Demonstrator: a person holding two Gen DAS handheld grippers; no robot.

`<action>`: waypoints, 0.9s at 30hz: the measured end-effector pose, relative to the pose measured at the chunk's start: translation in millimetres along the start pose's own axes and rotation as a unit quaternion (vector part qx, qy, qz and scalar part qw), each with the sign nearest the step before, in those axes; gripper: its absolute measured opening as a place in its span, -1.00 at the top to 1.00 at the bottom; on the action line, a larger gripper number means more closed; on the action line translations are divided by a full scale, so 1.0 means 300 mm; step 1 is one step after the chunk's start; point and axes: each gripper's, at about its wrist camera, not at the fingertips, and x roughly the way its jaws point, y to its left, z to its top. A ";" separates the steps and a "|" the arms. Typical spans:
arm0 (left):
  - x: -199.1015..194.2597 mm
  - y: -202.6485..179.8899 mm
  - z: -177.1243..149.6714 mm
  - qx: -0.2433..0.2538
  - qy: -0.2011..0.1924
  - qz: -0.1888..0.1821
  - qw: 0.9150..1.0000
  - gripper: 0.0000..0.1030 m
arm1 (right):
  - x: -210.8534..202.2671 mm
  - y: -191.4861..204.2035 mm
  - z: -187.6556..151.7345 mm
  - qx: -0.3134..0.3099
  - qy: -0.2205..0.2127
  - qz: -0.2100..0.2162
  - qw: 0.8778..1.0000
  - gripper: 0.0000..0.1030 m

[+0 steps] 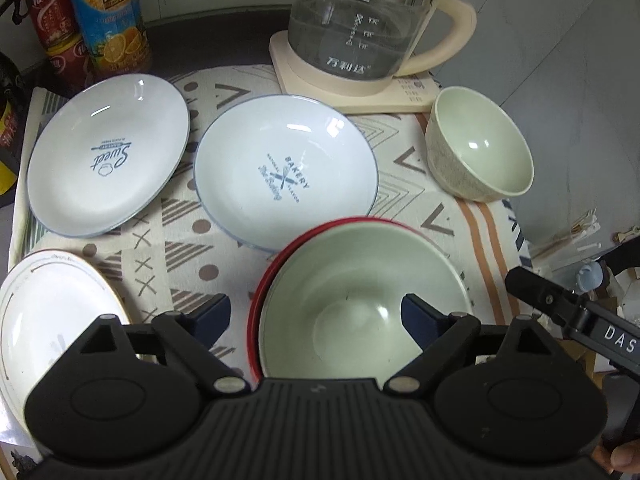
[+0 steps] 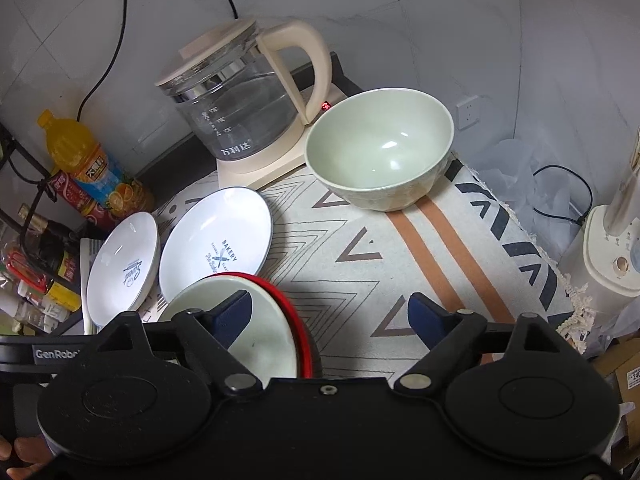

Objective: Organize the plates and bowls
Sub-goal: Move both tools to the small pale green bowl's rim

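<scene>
A red-rimmed bowl with a pale green inside [image 1: 360,300] sits near the front of the patterned cloth; it also shows in the right wrist view [image 2: 256,332]. My left gripper [image 1: 316,320] is open above its near rim, empty. My right gripper [image 2: 330,316] is open and empty, just right of that bowl. A small pale green bowl [image 2: 380,152] stands at the back right, also in the left wrist view [image 1: 484,148]. Two white plates with blue print lie side by side: "Bakery" [image 1: 286,176] and "Sweet" [image 1: 108,156]. A third white plate [image 1: 48,320] lies at the front left.
A glass kettle on a cream base [image 1: 360,32] stands at the back, beside the small bowl. Drink bottles [image 1: 108,20] stand at the back left. The cloth's right edge [image 2: 552,280] drops off toward a white appliance [image 2: 608,256] and boxes.
</scene>
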 end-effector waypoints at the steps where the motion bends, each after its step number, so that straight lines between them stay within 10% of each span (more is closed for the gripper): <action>1: 0.002 -0.004 0.007 -0.001 -0.001 0.000 1.000 -0.79 | 0.002 -0.007 0.005 0.003 0.000 0.000 1.000 -0.68; 27: 0.142 -0.339 0.277 0.020 -0.046 -0.028 0.998 -1.00 | 0.073 -0.257 0.231 0.055 -0.029 0.013 0.998 -1.00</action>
